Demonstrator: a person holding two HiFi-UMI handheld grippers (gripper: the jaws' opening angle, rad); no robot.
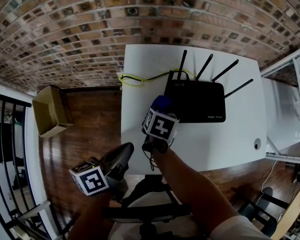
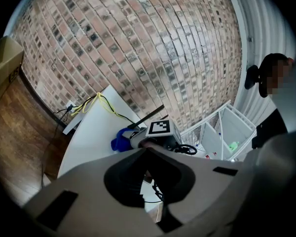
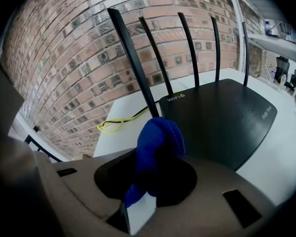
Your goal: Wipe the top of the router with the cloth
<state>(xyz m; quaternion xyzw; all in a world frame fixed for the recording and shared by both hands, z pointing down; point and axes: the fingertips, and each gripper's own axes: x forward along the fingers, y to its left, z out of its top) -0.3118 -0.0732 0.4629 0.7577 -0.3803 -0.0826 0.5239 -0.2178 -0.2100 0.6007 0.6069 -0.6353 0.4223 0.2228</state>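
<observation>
A black router [image 1: 197,101] with several upright antennas lies on the white table [image 1: 225,144]. My right gripper [image 1: 160,113] hovers at the router's near left corner, shut on a bunched blue cloth [image 1: 162,103]. In the right gripper view the cloth [image 3: 158,142] bulges out of the gripper [image 3: 155,169], just short of the router's top [image 3: 222,117]; I cannot tell whether it touches. My left gripper [image 1: 123,153] hangs below the table's near edge, over the floor. It [image 2: 147,152] looks shut and holds nothing. From there I see the cloth [image 2: 121,139].
A yellow cable [image 1: 132,79] loops at the table's back left. A small round fitting [image 1: 257,144] sits near the right front corner. A cardboard box [image 1: 50,111] stands on the wooden floor to the left. White shelving [image 1: 290,109] is on the right, with a person [image 2: 278,117] standing by it.
</observation>
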